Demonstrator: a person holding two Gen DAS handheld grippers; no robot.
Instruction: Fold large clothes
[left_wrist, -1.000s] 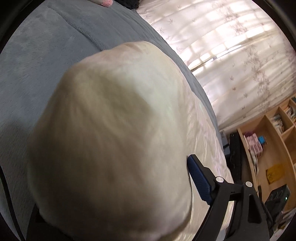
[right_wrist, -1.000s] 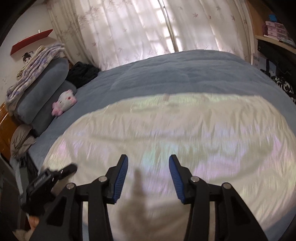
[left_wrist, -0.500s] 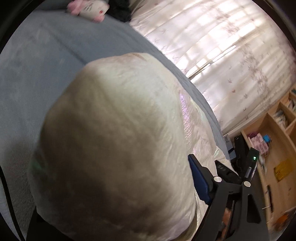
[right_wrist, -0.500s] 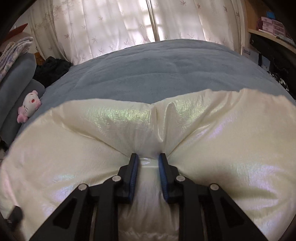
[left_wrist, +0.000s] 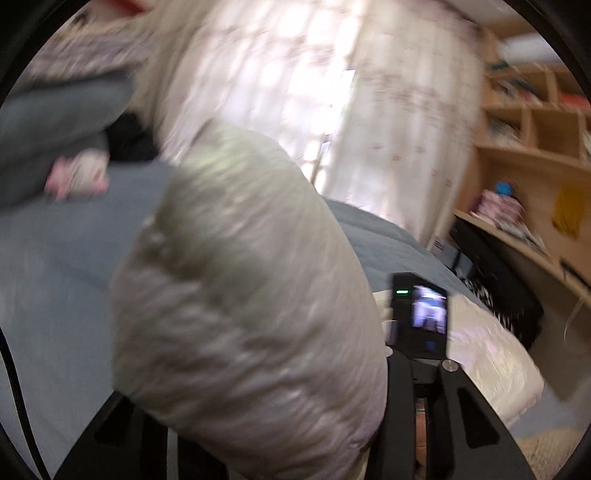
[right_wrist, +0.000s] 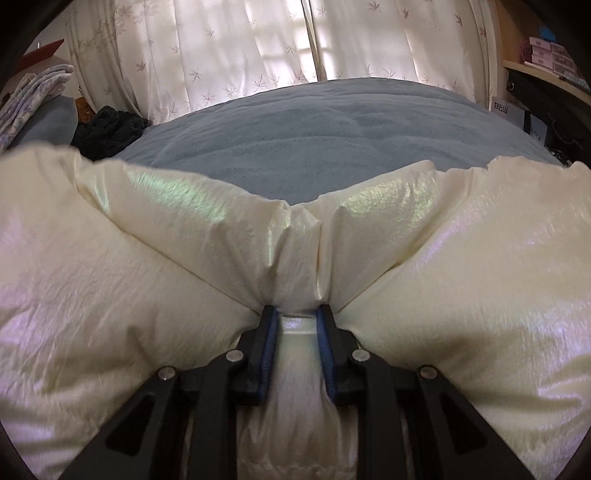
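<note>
A cream, pearly puffer jacket (right_wrist: 110, 277) lies across the grey-blue bed (right_wrist: 332, 129). My right gripper (right_wrist: 293, 314) is shut on a pinched fold at the jacket's near edge, and the fabric bunches up on both sides of the blue pads (right_wrist: 267, 343). In the blurred left wrist view a thick bulge of the same jacket (left_wrist: 240, 295) fills the space between the jaws of my left gripper (left_wrist: 258, 376) and hangs raised over the bed. Those jaws are closing on it, and the fabric hides the fingertips. The right gripper's camera unit (left_wrist: 421, 314) shows to the right.
Pale curtains (right_wrist: 295, 44) hang behind the bed. Grey pillows (left_wrist: 55, 122), a pink-and-white plush toy (left_wrist: 77, 177) and a black garment (right_wrist: 107, 129) sit at the head end. Wooden shelves (left_wrist: 524, 155) with books and boxes stand to the right.
My right gripper came down and shut on a jacket fold, then held still. My left gripper rose and rolled with the jacket bulge, so its view swung towards the curtains and shelves.
</note>
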